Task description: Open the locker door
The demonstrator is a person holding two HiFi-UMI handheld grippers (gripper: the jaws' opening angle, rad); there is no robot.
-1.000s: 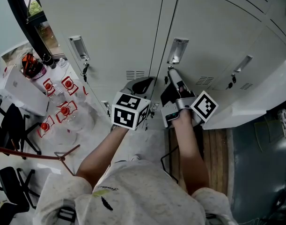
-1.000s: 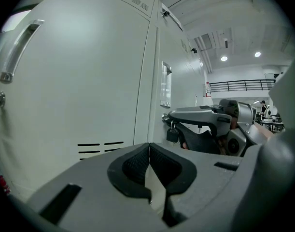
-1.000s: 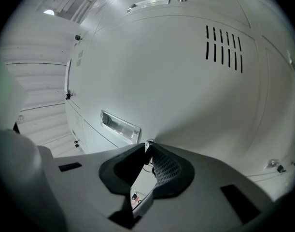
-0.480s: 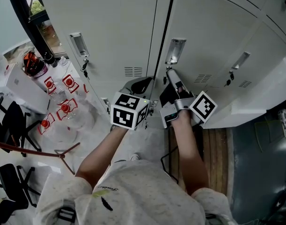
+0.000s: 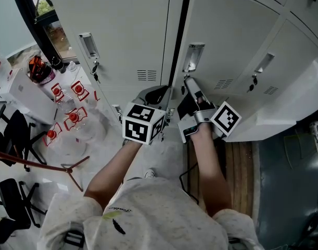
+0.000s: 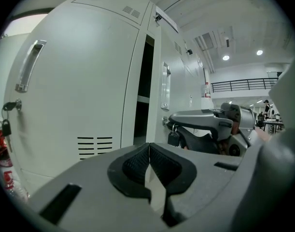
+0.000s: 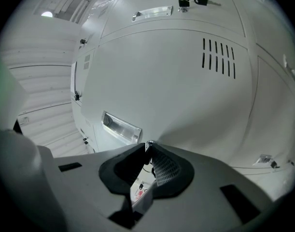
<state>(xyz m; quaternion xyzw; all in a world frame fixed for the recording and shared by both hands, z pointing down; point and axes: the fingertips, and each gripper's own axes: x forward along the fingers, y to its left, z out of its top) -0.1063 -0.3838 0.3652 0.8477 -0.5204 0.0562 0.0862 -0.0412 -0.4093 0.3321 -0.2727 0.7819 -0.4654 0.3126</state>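
The middle locker door [image 5: 237, 30] stands slightly ajar, with a dark gap [image 5: 183, 25] along its left edge. Its recessed handle [image 5: 193, 56] sits just above my right gripper [image 5: 188, 80], which is shut on the small metal latch tab at the door's edge. In the left gripper view a padlock [image 6: 174, 138] hangs from that latch beside the right gripper's body [image 6: 205, 122], and the dark opening [image 6: 142, 91] shows. The right gripper view shows the right gripper [image 7: 148, 148] pinching the tab below the handle [image 7: 120, 125]. My left gripper [image 5: 160, 92] is shut and empty, near the door's bottom edge.
The left locker [image 5: 127, 30] is closed, with a handle [image 5: 88, 45] and keys hanging under it. Red-capped bottles [image 5: 70, 119], a white box [image 5: 23, 95] and black chairs [image 5: 13, 134] crowd the floor at left. A white panel [image 5: 283, 113] juts out at right.
The dark gap at the middle door's left edge has widened as the door swings out. Both grippers have stayed almost where they were.
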